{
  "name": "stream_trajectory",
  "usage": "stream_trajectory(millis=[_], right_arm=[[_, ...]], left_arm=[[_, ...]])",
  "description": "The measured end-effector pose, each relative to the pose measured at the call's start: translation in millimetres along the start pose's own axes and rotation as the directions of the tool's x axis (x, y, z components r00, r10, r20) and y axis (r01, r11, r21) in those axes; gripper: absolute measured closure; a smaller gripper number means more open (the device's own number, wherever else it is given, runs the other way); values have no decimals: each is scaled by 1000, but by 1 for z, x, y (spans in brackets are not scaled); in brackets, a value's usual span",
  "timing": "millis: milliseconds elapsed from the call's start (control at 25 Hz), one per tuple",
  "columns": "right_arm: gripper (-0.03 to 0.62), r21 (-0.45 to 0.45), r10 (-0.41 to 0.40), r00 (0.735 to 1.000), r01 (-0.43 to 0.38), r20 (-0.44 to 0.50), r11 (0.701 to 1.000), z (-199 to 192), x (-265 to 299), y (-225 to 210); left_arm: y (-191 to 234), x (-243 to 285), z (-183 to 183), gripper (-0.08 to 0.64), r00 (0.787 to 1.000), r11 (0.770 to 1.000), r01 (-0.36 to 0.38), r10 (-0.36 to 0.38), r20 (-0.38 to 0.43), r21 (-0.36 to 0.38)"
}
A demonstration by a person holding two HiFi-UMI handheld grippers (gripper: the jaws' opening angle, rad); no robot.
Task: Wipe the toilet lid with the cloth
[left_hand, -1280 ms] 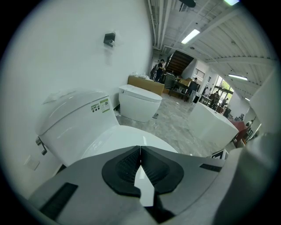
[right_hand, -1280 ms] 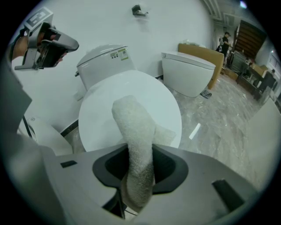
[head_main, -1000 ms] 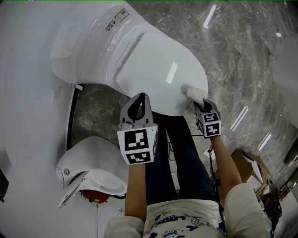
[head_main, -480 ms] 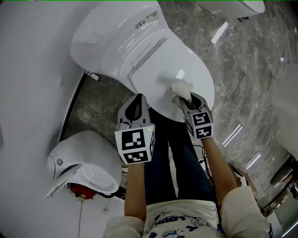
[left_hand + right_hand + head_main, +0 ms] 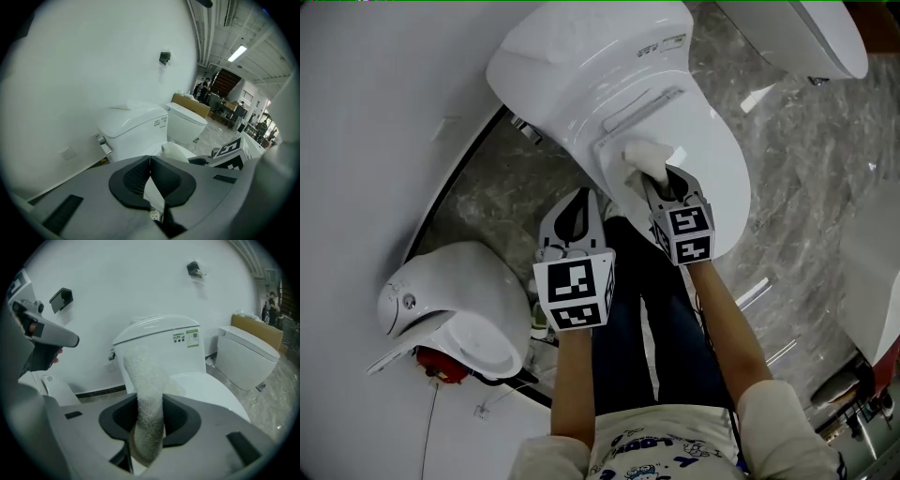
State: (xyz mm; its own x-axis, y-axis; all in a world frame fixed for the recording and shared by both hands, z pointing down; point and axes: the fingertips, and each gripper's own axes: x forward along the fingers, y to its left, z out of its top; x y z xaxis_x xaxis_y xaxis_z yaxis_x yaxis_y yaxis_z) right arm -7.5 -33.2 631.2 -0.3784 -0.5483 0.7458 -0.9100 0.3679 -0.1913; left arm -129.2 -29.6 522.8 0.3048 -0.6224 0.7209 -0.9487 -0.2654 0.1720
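With the right gripper [image 5: 664, 186], clamps down on the cloth [image 5: 642, 153]: jaws closed round a white, fluffy roll that pokes out well past the tips. Lays that cloth on the lid [image 5: 722, 178], up at the hinge end, just at 11 o'clock from the gripper's jaws. Points the gripper towards the tank [image 5: 581, 56], which sits at 12 o'clock in the head view and carries a small label [image 5: 661, 44] on top.

Holds the left gripper [image 5: 579, 202] at 9 o'clock of the right one, close beside it but off the lid's near edge. Shuts its jaws tip to tip, with nothing caught between them; through the gap below the tips, shows only white lid. Touches nothing with it.

Catches a second toilet [image 5: 806, 33] at 1 o'clock, well apart from the first, across grey marbled floor [image 5: 806, 187]. Finds a low white unit [image 5: 459, 300] at 8 o'clock, against the white wall [image 5: 366, 122], with something red tucked under its rim, too small to name. Stands in dark trousers [image 5: 656, 319] at 6 o'clock, right up against the front of the lid.
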Motion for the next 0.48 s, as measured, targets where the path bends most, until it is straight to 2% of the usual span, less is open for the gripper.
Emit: stream_trajectory(millis=[280, 480], right_arm=[[474, -57, 38, 999, -38, -8, 998, 25, 46, 29], [474, -81, 49, 998, -52, -40, 995, 26, 73, 42]], left_arm=[[37, -3, -6, 555, 999, 998, -40, 40, 6, -54], [58, -1, -15, 555, 998, 994, -62, 62, -5, -90]])
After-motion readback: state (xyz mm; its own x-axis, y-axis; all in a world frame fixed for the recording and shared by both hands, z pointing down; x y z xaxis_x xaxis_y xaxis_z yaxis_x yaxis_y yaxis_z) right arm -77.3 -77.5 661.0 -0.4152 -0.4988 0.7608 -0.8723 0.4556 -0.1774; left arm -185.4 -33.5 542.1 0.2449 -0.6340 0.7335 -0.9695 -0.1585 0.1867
